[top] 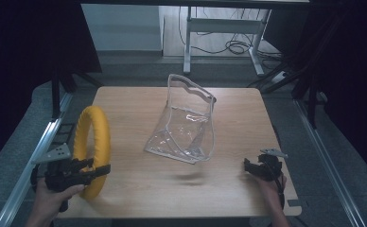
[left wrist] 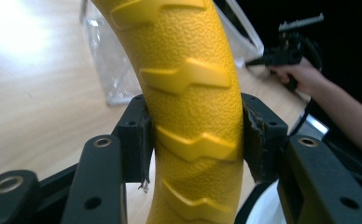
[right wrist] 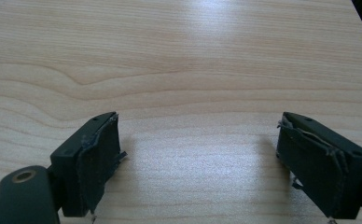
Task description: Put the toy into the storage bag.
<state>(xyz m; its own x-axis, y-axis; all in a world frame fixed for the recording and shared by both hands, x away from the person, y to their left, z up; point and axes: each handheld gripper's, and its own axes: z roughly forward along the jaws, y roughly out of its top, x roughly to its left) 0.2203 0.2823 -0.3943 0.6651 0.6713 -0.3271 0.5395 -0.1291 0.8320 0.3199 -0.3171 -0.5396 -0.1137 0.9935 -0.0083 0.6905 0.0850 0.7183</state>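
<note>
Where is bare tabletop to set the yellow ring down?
Bare wood lies between the clear plastic pouch and the near edge, from the yellow ring across to the right gripper. The far corners beside the pouch are bare. The middle is crowded.

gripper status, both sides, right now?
Left gripper: closed on the yellow ring, held upright above the table.
Right gripper: open, nothing between its jaws, low over bare wood.

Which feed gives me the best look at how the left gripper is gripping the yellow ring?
The left gripper view: both pads of the left gripper press the sides of the yellow ring close up. The high view shows the whole ring standing upright at the table's left edge, grip small. The right gripper view shows bare tabletop.
</note>
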